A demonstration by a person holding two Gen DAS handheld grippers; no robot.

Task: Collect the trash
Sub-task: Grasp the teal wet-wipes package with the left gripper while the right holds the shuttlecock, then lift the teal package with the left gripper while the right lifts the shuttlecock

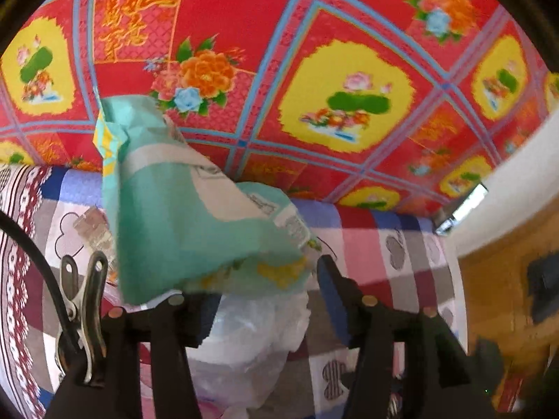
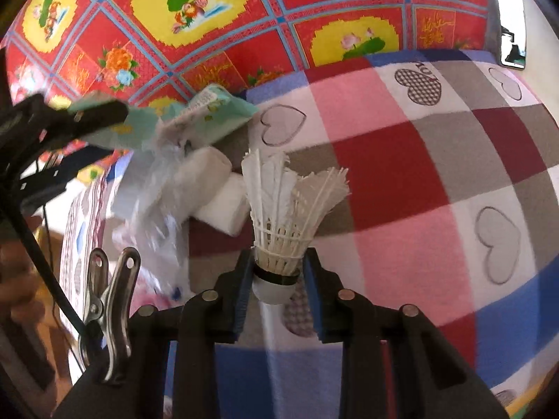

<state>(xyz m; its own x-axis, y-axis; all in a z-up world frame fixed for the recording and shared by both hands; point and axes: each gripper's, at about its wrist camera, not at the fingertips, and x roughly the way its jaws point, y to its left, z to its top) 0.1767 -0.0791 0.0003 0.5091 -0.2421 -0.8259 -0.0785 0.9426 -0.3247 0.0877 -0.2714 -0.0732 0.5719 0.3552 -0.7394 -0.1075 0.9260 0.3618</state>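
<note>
Two tools: right tool (image 2: 277,276) clamps a shuttlecock (image 2: 290,216); left tool (image 1: 265,289) spread, green wrapper (image 1: 195,216) between its pads

Checked blanket (image 2: 401,160) with outlined hearts, red, pink, grey, white, blue squares, spread across foreground. Behind it red floral sheet (image 1: 314,70) with yellow medallions and blue grid lines. Striped patterned cloth (image 1: 17,262) at left edge. Orange-brown wooden surface (image 1: 496,296) at right, blurred.

Left claw (image 1: 265,279) agape, right claw (image 2: 277,272) clamped
</note>
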